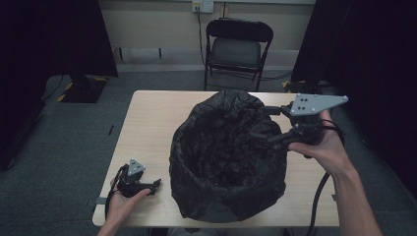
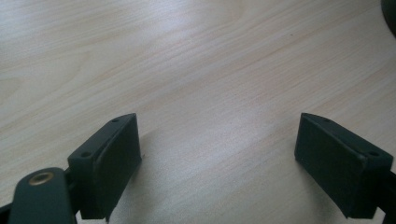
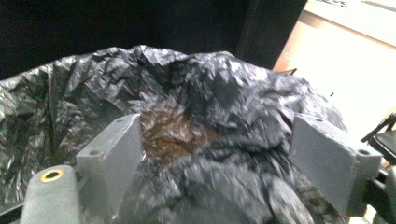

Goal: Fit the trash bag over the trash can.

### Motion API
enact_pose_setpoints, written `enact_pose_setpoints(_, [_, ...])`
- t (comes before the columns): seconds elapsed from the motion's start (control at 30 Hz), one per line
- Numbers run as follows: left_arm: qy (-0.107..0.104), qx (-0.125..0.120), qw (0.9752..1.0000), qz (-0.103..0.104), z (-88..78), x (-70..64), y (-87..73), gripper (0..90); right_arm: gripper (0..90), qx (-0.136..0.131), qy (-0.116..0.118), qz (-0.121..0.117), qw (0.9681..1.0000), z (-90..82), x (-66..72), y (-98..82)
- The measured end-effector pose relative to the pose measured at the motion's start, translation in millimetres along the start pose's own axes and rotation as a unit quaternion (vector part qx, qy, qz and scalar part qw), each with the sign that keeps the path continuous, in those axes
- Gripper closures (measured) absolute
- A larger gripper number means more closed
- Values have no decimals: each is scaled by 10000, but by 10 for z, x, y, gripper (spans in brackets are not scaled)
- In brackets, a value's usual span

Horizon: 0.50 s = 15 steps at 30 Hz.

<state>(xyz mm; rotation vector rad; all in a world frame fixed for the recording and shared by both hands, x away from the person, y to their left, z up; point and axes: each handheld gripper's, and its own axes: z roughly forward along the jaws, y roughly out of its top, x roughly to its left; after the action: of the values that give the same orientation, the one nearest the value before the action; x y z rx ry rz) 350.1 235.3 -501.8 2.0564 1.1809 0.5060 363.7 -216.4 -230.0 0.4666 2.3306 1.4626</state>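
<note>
A big black bin bag [image 1: 228,157], crumpled and open at the top, stands in the middle of the wooden table [image 1: 147,123]. My right gripper [image 1: 268,125] is at the bag's right rim with its jaws wide apart. In the right gripper view the gripper [image 3: 217,144] straddles the bag's rumpled rim [image 3: 210,93], and the pads stand clear of the plastic. My left gripper [image 1: 157,184] rests low at the table's front left, apart from the bag. Its jaws [image 2: 217,144] are open over bare wood [image 2: 187,56].
A black folding chair [image 1: 238,46] stands behind the table's far edge. Dark curtains hang at both sides of the room. A sliver of the bag [image 2: 391,14] shows at the top right corner of the left gripper view. Bare tabletop lies left of the bag.
</note>
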Motion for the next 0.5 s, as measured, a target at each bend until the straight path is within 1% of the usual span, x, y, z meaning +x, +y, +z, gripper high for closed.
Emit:
enact_pose_setpoints(0.1, [4,6,10000,1,-1,-1,0,137,166,-79,-86,130,9998,-71,-26,-81])
enact_pose_setpoints(0.23, [11,9,10000,0,-1,-2,0,137,155,-189,-232,179,9994,-174,-39,-174])
enact_pose_setpoints(0.37, [14,9,10000,-5,-1,-4,0,136,145,-218,-467,180,9985,-267,-32,-250])
enact_pose_setpoints(0.5, [17,8,10000,-12,-1,-6,0,137,145,-244,-561,210,9979,-341,-19,-341])
